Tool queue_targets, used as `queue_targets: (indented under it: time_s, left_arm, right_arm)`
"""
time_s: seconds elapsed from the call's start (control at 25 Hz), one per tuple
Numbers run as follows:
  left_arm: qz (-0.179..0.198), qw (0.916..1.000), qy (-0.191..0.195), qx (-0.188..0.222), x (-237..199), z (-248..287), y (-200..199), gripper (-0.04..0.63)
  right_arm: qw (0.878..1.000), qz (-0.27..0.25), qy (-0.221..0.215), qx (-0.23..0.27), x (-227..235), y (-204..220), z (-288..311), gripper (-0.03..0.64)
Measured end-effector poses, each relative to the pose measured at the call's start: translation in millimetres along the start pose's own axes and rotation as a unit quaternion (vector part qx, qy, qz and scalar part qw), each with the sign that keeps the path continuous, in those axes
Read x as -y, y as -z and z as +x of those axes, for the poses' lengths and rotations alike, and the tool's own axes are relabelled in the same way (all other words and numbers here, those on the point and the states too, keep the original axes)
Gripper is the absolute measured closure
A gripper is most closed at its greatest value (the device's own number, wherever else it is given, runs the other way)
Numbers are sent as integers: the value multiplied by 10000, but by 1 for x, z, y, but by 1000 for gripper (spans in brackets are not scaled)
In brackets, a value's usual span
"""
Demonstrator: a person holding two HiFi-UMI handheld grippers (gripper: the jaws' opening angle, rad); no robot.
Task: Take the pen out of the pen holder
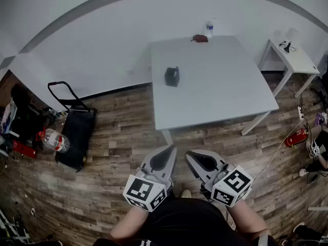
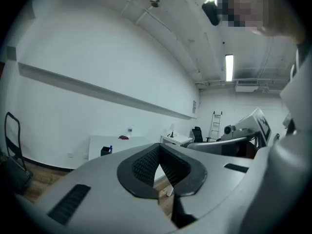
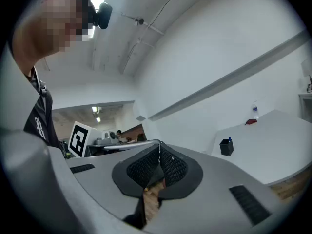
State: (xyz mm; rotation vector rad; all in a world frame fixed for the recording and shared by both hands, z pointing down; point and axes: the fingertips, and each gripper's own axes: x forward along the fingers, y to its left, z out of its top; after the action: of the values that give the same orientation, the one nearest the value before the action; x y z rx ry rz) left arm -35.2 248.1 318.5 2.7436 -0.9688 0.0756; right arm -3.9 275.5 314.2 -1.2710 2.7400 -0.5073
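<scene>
A black pen holder point(image 1: 171, 76) stands on the left part of a white table point(image 1: 215, 91), far ahead of me. A blue pen tip point(image 3: 230, 139) sticks out of the pen holder point(image 3: 225, 146) in the right gripper view. In the left gripper view the pen holder point(image 2: 106, 150) looks small and distant. Both grippers hang low in front of the person's body, well short of the table. The left gripper point(image 1: 166, 152) and the right gripper point(image 1: 193, 158) are side by side, each shut with nothing between its pads point(image 2: 146, 162) point(image 3: 171, 167).
A red object point(image 1: 200, 38) and a water bottle point(image 1: 209, 28) sit at the table's far edge. A black trolley bag point(image 1: 77, 132) and a plastic bottle point(image 1: 54, 140) lie on the wooden floor at left. A small white side table point(image 1: 292, 55) stands at right.
</scene>
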Motion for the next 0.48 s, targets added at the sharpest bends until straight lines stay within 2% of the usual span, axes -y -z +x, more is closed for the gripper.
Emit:
queue_targets:
  time_s: [0.2,0.48]
  left_arm:
    - [22,10000,33,-1,-12,10,-1,588]
    - [124,9999,83,-8,-51,39,-5,588]
  right_arm:
    - [10000,9,56,-15,10,-1,13,600]
    - [9997,82,196,-87,41,-6,48,600]
